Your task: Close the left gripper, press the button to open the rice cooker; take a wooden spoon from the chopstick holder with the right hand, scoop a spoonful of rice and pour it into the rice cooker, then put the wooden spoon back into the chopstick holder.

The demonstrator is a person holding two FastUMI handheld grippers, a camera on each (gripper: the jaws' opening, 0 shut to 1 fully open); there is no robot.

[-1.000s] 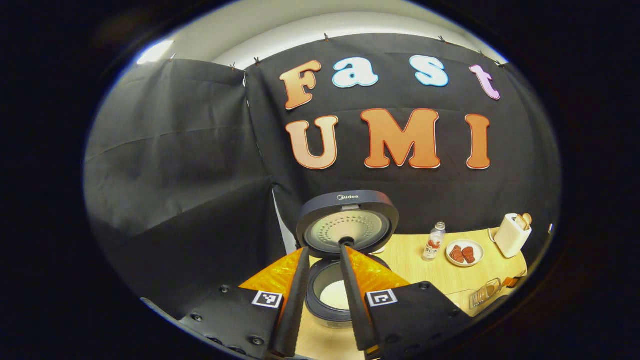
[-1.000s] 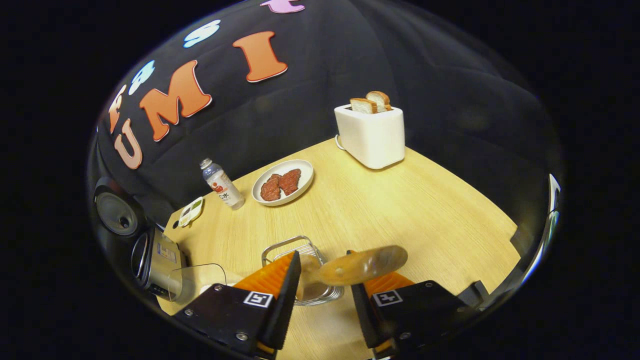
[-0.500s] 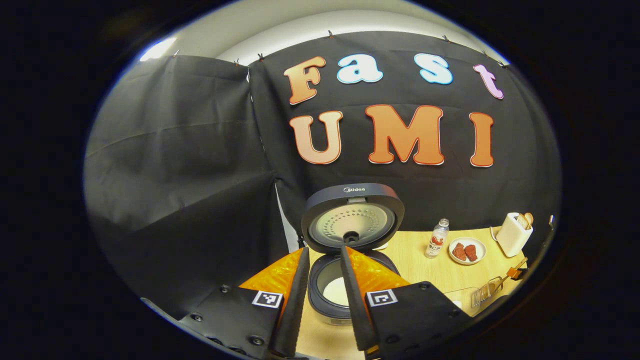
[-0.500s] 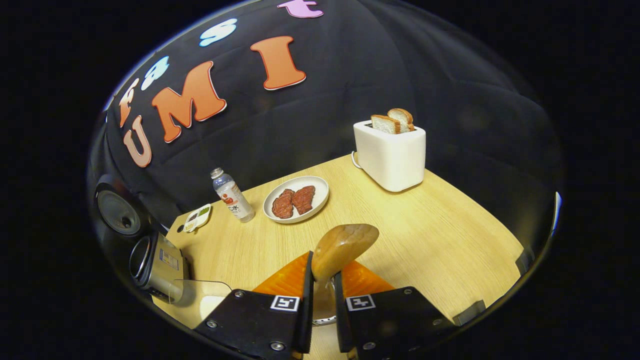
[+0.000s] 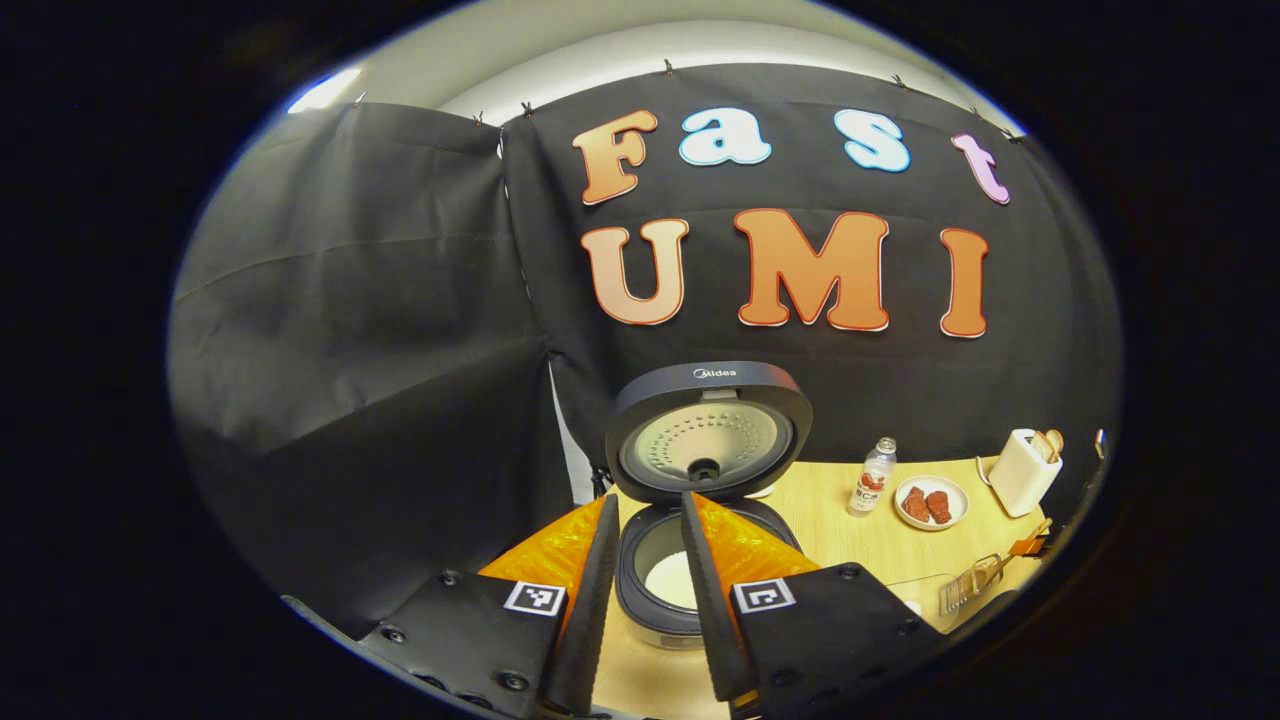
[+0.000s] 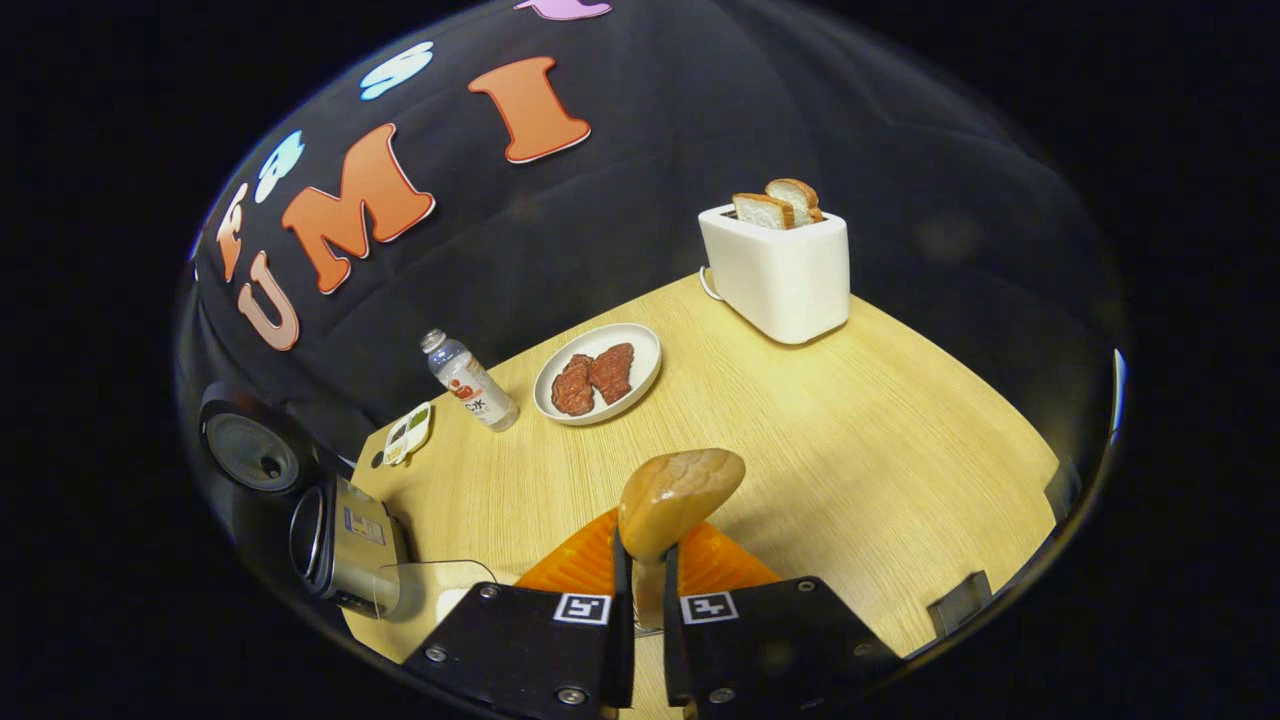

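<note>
The dark rice cooker (image 5: pixel 655 625) stands open just beyond my left gripper (image 5: pixel 648 498), its lid (image 5: pixel 710 430) raised and white rice in the pot. The left fingers are apart with nothing between them. My right gripper (image 6: pixel 645 545) is shut on the wooden spoon (image 6: pixel 680 490), whose bowl sticks up above the fingertips while the handle runs down between them. In the left gripper view the wire chopstick holder (image 5: pixel 972 582) stands at the table's right edge. The cooker (image 6: pixel 345 535) lies at the far left of the right gripper view, next to a clear container (image 6: pixel 440 590) with something white in it.
On the wooden table (image 6: pixel 850 430) stand a small bottle (image 6: pixel 470 382), a white plate (image 6: pixel 650 345) with two pieces of meat, a white toaster (image 6: pixel 780 275) holding bread slices, and a small dish (image 6: pixel 408 433) near the cooker. Black cloth walls close in the back and left.
My right gripper has shut on the spoon, which turned from lying across the fingers to standing upright. The left gripper has drifted slightly, still open over the cooker.
</note>
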